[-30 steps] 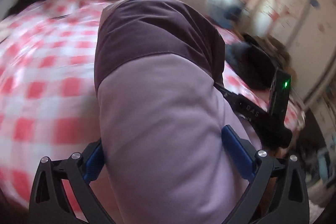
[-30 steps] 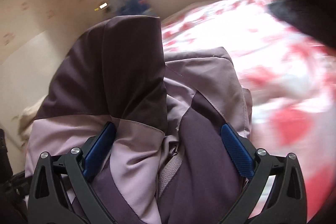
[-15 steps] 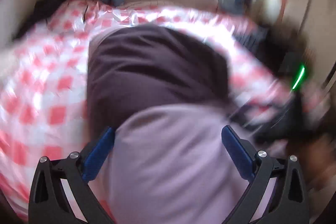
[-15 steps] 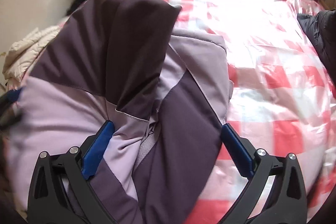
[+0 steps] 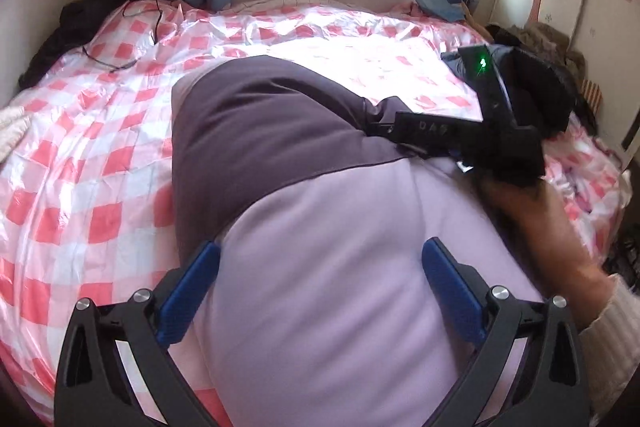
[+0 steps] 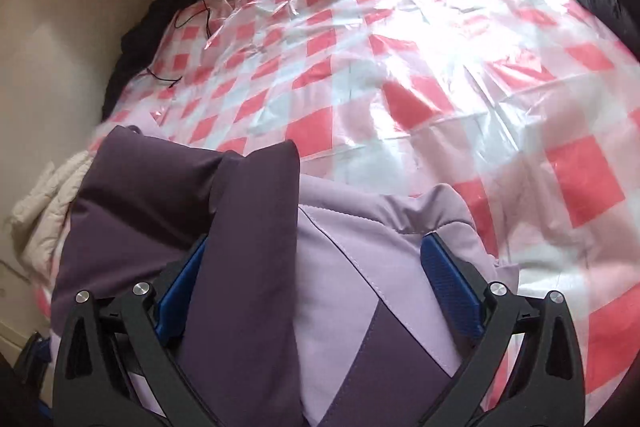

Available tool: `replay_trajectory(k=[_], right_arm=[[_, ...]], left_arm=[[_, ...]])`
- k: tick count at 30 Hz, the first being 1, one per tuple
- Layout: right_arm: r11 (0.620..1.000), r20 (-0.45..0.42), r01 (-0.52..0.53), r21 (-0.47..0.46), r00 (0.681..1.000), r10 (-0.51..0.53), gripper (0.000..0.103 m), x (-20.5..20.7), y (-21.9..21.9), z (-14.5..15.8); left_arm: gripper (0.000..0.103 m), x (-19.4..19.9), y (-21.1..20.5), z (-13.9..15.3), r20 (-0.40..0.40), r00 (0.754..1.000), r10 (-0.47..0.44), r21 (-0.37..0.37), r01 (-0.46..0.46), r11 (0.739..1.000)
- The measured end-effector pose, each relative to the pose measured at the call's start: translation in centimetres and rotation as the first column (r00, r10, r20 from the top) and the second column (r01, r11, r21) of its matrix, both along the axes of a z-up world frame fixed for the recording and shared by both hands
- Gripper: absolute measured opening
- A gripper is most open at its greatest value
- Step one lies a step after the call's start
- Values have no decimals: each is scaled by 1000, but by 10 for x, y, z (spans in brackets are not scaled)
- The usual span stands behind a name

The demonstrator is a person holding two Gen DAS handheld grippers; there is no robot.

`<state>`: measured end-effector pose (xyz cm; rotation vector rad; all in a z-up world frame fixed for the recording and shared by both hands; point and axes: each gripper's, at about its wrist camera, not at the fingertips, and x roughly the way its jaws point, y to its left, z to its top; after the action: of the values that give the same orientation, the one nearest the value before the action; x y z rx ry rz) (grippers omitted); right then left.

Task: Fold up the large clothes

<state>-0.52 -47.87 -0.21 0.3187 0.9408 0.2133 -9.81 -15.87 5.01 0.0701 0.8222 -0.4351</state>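
Left gripper (image 5: 320, 267): jaws wide, blue pads either side of the lilac panel of the padded jacket (image 5: 320, 227). The fabric bulges up between the pads; can't tell if they touch it. No pinch visible.

Right gripper (image 6: 316, 267): jaws also wide, straddling a bunched fold of the same jacket (image 6: 248, 267). Dark purple panel runs over the left pad, lilac panel reaches the right pad. Not clamped.

Jacket sits on the bed cover (image 5: 100, 167), a glossy red-and-white check plastic sheet, at the near edge of it. The dark purple end points toward the window side.

In the left wrist view the right gripper body (image 5: 480, 131) lies at the jacket's right edge, green LED lit, hand behind it.

Other stuff relative to the jacket: black cable (image 5: 120, 59) on the cover far left, dark clothing (image 5: 540, 91) far right, cream quilted garment (image 6: 48, 211) just left.
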Motion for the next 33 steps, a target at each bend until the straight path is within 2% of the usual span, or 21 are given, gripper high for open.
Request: replay_trajectory(k=[2,4,9,12,16,20,22,24,25,27,28,29,30,33], right_arm=[[999,-39,-32,-41,999,31,96,1,6,4],[995,-56,-48,-85,997,43,96,-8,-1,22],[985,22,-80,-155,996,85,96,-76,0,62],[971,10,-99,-219,995,104,96,-108,3,48],[980,12,-87,-179,996,91,96,-111,-4,27],[966,-33,-100,-238,995,95,96,-113,3,40],[949,-12,-99,-301,995,100,96,-124,7,55],[936,3,-89,-342,995,96,96,-137,9,57],[941,-3,-79,-330,997,83,96,-142,7,51],[972,-29,-64,-228,998,59,96,-142,-1,27],[995,-74,-58,-85,996,51,96,-137,-14,9],[998,-122,-39,40,992,43,96,-134,-27,1],[996,-142,-25,90,989,38,96,-134,-35,1],[999,-45,-27,29,999,28,96,-158,-35,31]], left_arm=[[97,-3,-4,-2,11,1000,4,31,-5,1000],[97,-4,-4,-2,20,1000,9,43,-10,999],[97,-5,4,-5,30,999,21,18,-21,1000],[97,-7,3,-5,37,999,17,24,-18,1000],[97,-9,-3,-7,52,999,12,56,-15,998],[97,-9,-2,-7,53,999,15,54,-18,998],[97,-10,1,-7,56,998,20,42,-22,999],[97,-9,2,-7,57,998,20,33,-22,999],[97,-9,2,-8,58,998,20,34,-22,999],[97,-10,-1,-9,61,998,19,49,-22,999],[97,-10,-2,-11,61,998,20,60,-23,998],[97,-11,-2,-12,64,998,20,62,-24,998],[97,-11,0,-12,66,998,19,52,-22,998],[97,-10,7,-12,53,998,20,26,-21,999]])
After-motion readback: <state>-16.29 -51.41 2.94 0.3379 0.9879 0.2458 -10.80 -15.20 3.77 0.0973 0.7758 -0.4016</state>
